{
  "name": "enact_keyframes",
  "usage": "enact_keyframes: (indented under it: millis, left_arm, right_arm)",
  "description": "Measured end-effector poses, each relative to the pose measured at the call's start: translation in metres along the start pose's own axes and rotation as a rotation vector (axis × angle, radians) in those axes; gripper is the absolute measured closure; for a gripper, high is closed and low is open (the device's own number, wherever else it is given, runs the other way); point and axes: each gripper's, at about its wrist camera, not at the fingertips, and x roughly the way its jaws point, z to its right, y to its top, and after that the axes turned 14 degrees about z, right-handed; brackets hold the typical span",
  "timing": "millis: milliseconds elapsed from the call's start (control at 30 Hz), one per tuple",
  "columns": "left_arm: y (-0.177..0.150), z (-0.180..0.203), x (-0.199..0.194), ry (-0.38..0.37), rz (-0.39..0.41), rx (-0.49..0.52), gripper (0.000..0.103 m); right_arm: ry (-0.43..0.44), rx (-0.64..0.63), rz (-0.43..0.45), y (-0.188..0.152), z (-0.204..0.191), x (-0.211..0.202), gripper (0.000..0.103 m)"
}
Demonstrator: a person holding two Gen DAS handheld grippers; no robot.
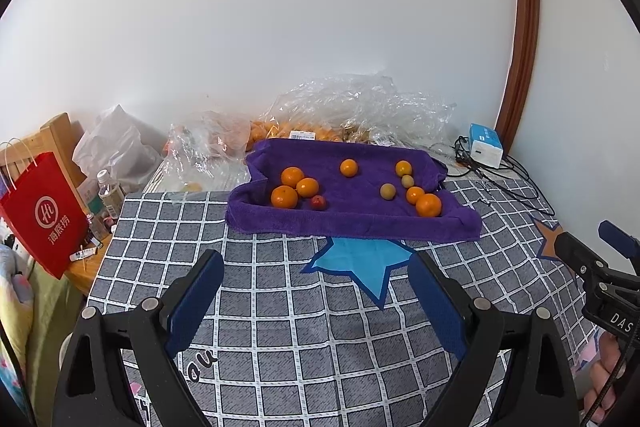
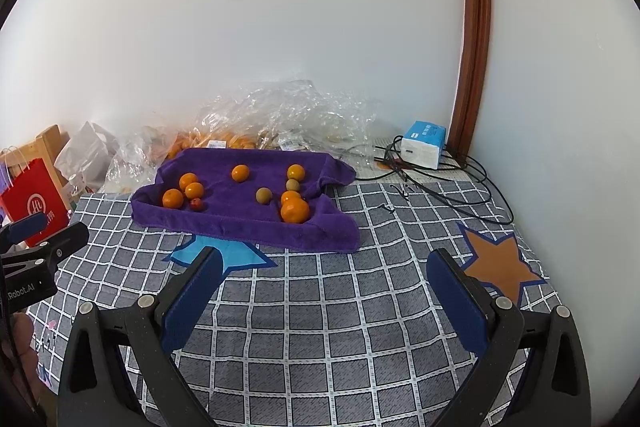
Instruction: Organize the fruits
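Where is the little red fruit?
The little red fruit lies on the purple towel, toward its left front in both wrist views, just right of the nearest orange in the cluster of three.

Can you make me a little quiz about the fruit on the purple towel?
1. True or false: the left gripper is holding an orange.
2. How many red fruits lie on the purple towel?
A) one B) three C) five
3. Fill in: the two greenish-brown fruits lie nearer the ____ end of the towel, seen from the grippers.

Key:
1. False. Both the left gripper and the right gripper are open, empty and short of the towel.
2. A. One small red fruit sits beside the left bunch of oranges.
3. Right.
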Motion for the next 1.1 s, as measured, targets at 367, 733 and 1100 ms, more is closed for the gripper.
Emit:
enact_keyframes:
  millis: [367, 733, 1100]
  left_arm:
    - [0.0001, -0.0012, -0.0002, -0.001, 0.001, -0.001, 0.01]
    - [0.0, -0.0005, -0.002, 0.004, 0.003, -0.008, 0.01]
    - [0.0017, -0.0017, -0.0045, 0.011, 0.011, -0.015, 0.01]
  right_arm:
    - [0.002, 0.0, 0.001, 0.0006, -0.0006, -0.0002, 0.002]
    - [0.005, -0.003, 0.002, 0.0003, -0.0021, -0.0012, 0.002]
    - [0.008, -0.011, 0.006, 0.0005, -0.0029, -0.0022, 0.002]
